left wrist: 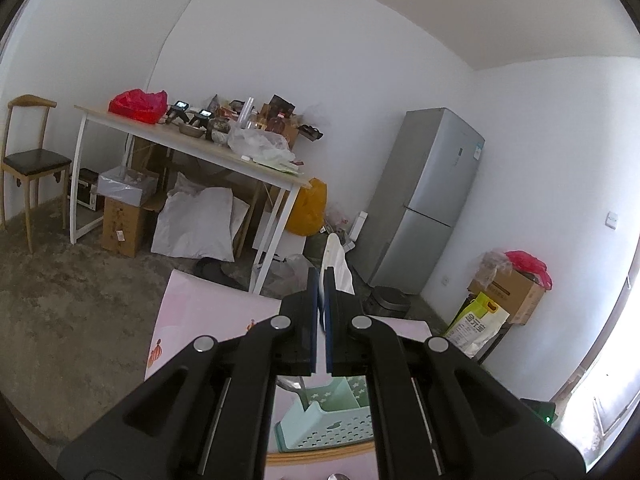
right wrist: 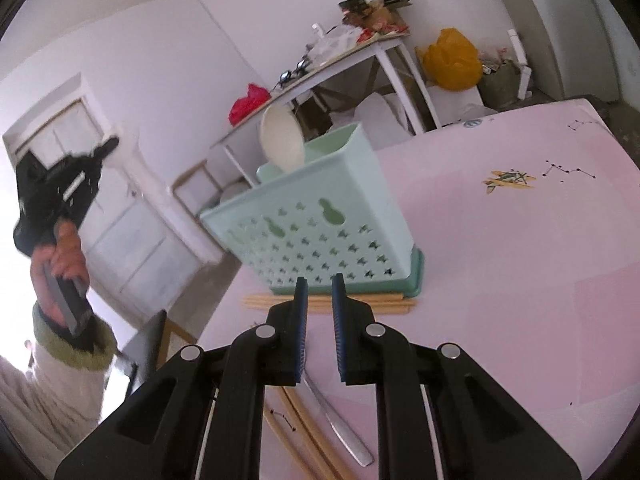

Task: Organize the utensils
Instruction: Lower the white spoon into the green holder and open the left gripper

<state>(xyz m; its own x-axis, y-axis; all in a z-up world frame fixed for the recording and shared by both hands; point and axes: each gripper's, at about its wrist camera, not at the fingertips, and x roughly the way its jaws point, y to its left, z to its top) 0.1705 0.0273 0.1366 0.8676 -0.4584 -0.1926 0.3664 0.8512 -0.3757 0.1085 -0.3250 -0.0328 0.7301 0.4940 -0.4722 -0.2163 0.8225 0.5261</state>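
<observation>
Two grippers are yours to manage. Your left gripper (left wrist: 320, 276) is clamped on a white spoon (left wrist: 335, 260), raised above the table (left wrist: 208, 304), presumably so you can carry it over the mint-green utensil holder (left wrist: 332, 420) below it. In the right wrist view that holder (right wrist: 320, 216) stands upright on the pink surface with a white spoon (right wrist: 282, 142) already leaning bowl-up in its rear compartment; the front compartment's contents are hidden. Wooden chopsticks (right wrist: 328, 303) lie flat against its base, more chopsticks (right wrist: 296, 428) and a metal utensil handle (right wrist: 340, 428) lie nearer. Your right gripper (right wrist: 320, 288) hovers just above them, jaws narrow, gripping nothing, seemingly lined up for a pickup.
</observation>
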